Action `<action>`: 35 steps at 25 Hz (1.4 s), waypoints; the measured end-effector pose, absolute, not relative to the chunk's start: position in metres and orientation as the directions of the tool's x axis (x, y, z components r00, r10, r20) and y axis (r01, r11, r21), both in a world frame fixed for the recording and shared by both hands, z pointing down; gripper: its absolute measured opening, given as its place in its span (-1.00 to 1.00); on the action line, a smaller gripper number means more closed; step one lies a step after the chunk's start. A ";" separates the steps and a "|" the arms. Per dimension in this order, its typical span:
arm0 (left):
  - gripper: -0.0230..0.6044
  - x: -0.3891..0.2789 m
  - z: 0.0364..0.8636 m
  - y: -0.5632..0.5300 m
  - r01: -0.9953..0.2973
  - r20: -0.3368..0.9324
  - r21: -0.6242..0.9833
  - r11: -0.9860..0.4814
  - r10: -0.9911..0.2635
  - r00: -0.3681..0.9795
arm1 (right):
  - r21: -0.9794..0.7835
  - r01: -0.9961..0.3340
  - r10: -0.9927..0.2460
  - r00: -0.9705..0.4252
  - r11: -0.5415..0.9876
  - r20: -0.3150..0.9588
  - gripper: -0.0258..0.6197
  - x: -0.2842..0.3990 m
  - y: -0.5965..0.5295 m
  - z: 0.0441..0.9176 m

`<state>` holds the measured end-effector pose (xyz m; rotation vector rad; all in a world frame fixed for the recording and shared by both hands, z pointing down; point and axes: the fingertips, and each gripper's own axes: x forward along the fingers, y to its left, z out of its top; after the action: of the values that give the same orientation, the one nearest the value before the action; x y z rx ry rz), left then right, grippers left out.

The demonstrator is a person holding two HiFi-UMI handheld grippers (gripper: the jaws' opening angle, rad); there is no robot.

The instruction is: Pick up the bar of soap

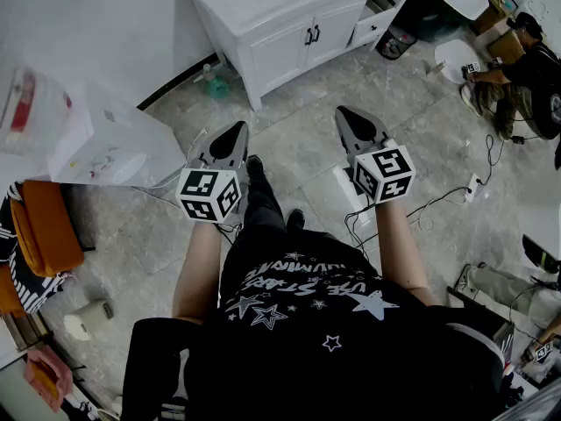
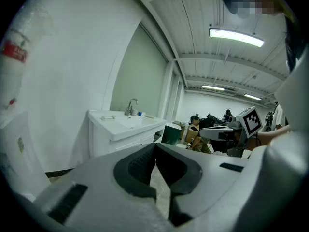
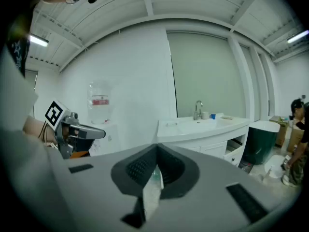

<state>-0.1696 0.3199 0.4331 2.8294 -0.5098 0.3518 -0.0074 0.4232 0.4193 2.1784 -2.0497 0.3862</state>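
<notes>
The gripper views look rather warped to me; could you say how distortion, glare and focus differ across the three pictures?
Left gripper view: strong fisheye bending, dark corners, the ceiling lamp blown out, the left tool soft up close. Right gripper view: same curvature, even light, the sink cabinet sharp. Head view: milder bending, evenly lit, no hard shadows.

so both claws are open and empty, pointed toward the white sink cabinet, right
Not open. The left claw and the right claw each have their jaws closed together, tips meeting, as the left and right gripper views show. The rest stands: nothing is between them, and both point toward the white sink cabinet.
</notes>
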 end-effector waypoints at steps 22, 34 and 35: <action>-0.90 -0.169 0.426 0.253 -0.385 0.252 0.181 -0.905 -0.335 0.908 | -0.103 -0.991 -0.970 0.060 -0.086 0.235 -0.90 0.003 0.357 0.407; -0.90 -0.135 0.432 0.132 -0.386 0.257 0.204 -0.900 -0.331 0.908 | -0.128 -0.990 -0.959 0.021 -0.059 0.284 -0.04 0.034 0.233 0.421; -0.90 -0.131 0.432 0.120 -0.384 0.255 0.205 -0.900 -0.329 0.909 | -0.131 -0.989 -0.958 0.023 -0.063 0.287 0.03 0.039 0.221 0.422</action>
<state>-0.1308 0.1197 0.4319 2.8205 -0.5352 0.3138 0.0388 0.2210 0.4219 2.1691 -2.0747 0.4587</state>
